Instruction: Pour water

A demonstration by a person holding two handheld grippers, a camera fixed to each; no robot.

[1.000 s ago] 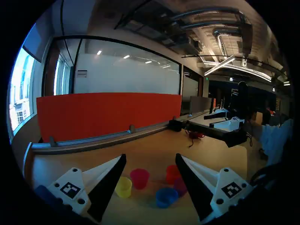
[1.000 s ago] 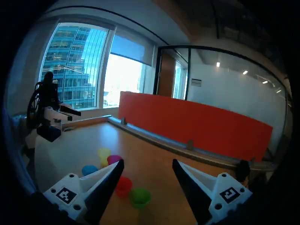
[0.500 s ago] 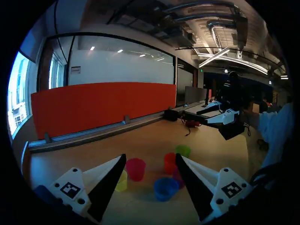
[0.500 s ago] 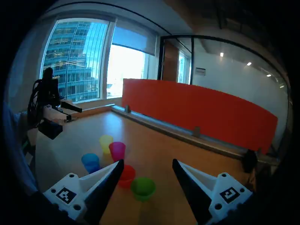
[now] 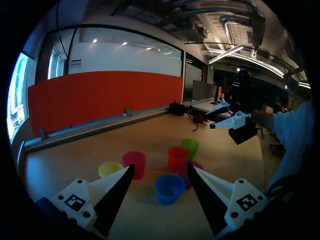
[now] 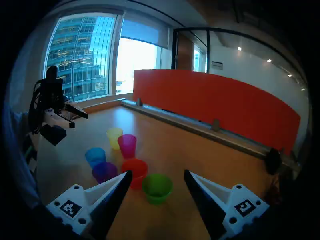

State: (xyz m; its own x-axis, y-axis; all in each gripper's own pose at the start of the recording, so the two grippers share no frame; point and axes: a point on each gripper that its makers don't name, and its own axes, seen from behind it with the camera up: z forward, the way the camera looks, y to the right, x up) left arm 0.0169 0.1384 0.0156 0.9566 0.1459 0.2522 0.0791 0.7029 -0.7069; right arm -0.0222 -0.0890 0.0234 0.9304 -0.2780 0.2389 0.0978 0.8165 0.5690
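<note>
Left gripper view. The left gripper (image 5: 159, 167) sits low in front, jaws spread wide and holding nothing. Six cups stand upright in a tight cluster on the bench (image 5: 152, 130), just beyond the tips. Nearest is the blue cup (image 5: 169, 189), in the gap between the jaws, closer to the right-hand finger. That fingertip partly covers the purple cup (image 5: 185, 169). Behind those is the red cup (image 5: 177, 157), and farther back the green cup (image 5: 189, 147). Off the left-hand fingertip stand the pink cup (image 5: 135, 162) and the yellow cup (image 5: 109, 169). I cannot tell what is inside any of them. Farther off, above the bench, the right gripper (image 5: 224, 118) is held out from a pale sleeve (image 5: 294, 128). An orange partition (image 5: 104, 94) runs along the back of the bench.

Right gripper view. The right gripper (image 6: 157, 172) also has its jaws wide apart and empty. The green cup (image 6: 157, 188) stands between them, nearest. The red cup (image 6: 135, 170) is just beside the left-hand tip, with the purple cup (image 6: 105, 172) and blue cup (image 6: 95, 156) farther left. The pink cup (image 6: 127, 145) and yellow cup (image 6: 114, 137) stand behind. The left gripper (image 6: 56, 120) hangs at far left before a window (image 6: 84, 56).
</note>
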